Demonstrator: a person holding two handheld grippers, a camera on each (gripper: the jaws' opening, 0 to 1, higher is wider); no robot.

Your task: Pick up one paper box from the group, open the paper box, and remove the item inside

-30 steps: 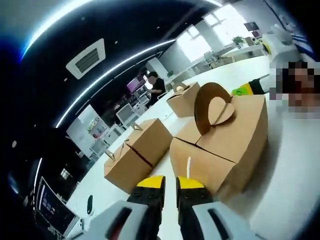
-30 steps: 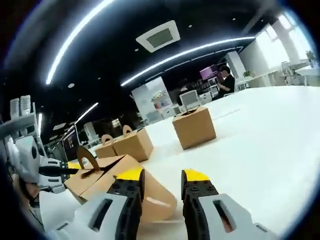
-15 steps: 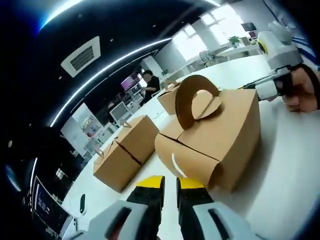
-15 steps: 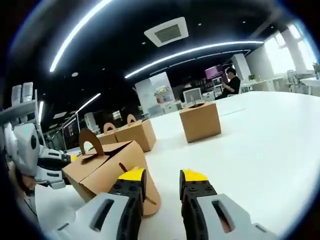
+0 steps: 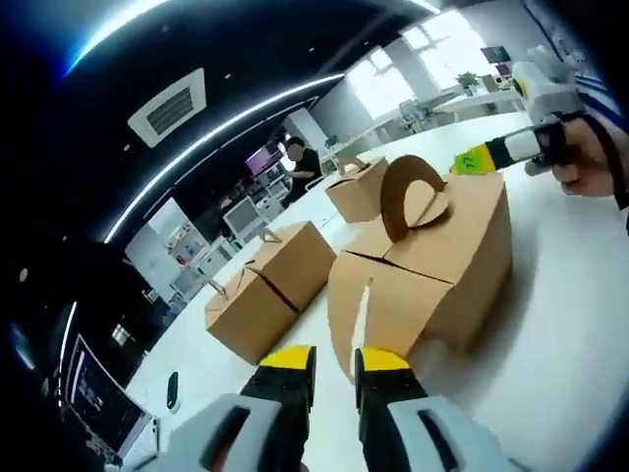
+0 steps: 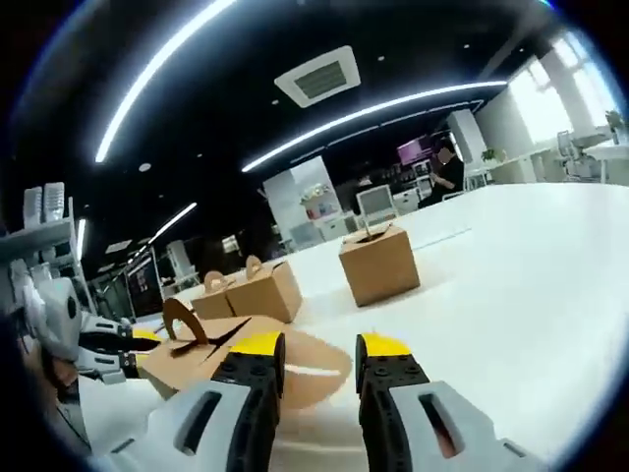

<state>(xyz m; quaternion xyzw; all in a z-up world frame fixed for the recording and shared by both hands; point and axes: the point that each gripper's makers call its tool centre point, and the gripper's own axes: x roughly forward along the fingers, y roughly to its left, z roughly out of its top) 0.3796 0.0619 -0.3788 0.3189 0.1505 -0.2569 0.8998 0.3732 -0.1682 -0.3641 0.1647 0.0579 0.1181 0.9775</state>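
jaws of left gripper [image 5: 335,362] and right gripper [image 6: 319,346] stand slightly parted, empty, near paper box [image 5: 423,270].

L gripper [image 5: 334,362] at paper box [image 5: 432,270]; R gripper [image 5: 491,154] behind.

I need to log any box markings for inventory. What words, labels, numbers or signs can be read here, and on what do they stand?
None can be read.
Brown cardboard box with the round handle: plain, no print visible.
Other brown cardboard boxes: plain too.
Purple screen in the background: too small and blurred to read.
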